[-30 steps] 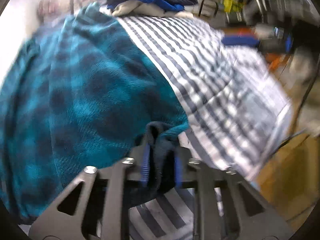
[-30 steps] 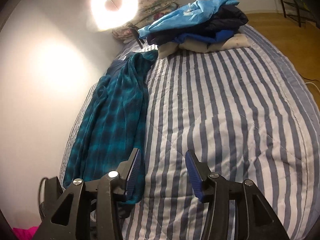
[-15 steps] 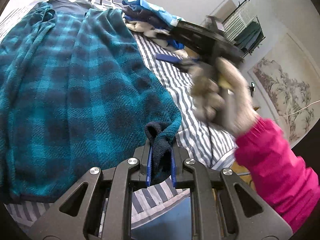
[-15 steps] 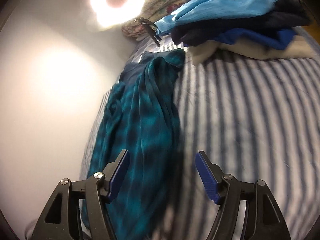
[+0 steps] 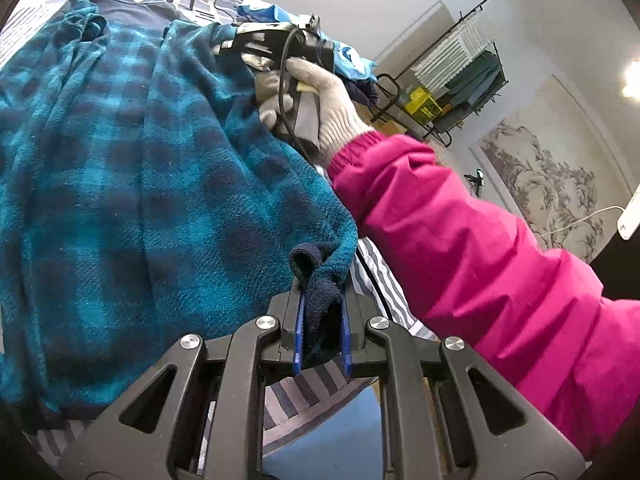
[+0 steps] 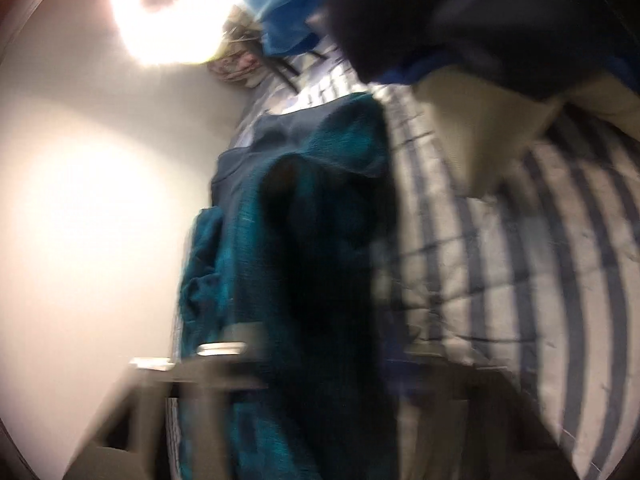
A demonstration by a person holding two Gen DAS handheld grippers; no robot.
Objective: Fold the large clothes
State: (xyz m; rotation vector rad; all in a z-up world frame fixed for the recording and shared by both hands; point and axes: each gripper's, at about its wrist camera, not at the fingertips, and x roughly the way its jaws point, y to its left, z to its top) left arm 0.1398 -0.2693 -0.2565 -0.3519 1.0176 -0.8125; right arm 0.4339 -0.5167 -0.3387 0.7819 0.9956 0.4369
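A large teal and dark plaid fleece robe [image 5: 132, 184] lies spread on the striped bed. My left gripper [image 5: 320, 336] is shut on its dark-edged near corner [image 5: 316, 280], at the bed's near edge. The right gripper's body [image 5: 276, 46], held by a white-gloved hand, is over the robe's far part near the collar. In the right wrist view the picture is blurred; the robe [image 6: 304, 248] fills the middle and runs between the fingers [image 6: 224, 348], so I cannot tell whether they are open or shut.
A pile of blue, navy and beige clothes [image 6: 460, 40] sits at the head of the striped bedspread [image 6: 540, 260]. A ring light [image 6: 168, 12] glares by the left wall. A drying rack [image 5: 460, 76] stands beyond the bed. My pink sleeve [image 5: 480, 248] crosses the right.
The right gripper has swept forward over the robe toward its collar end, close to the fabric. The left gripper keeps hold of the corner and has not moved much.
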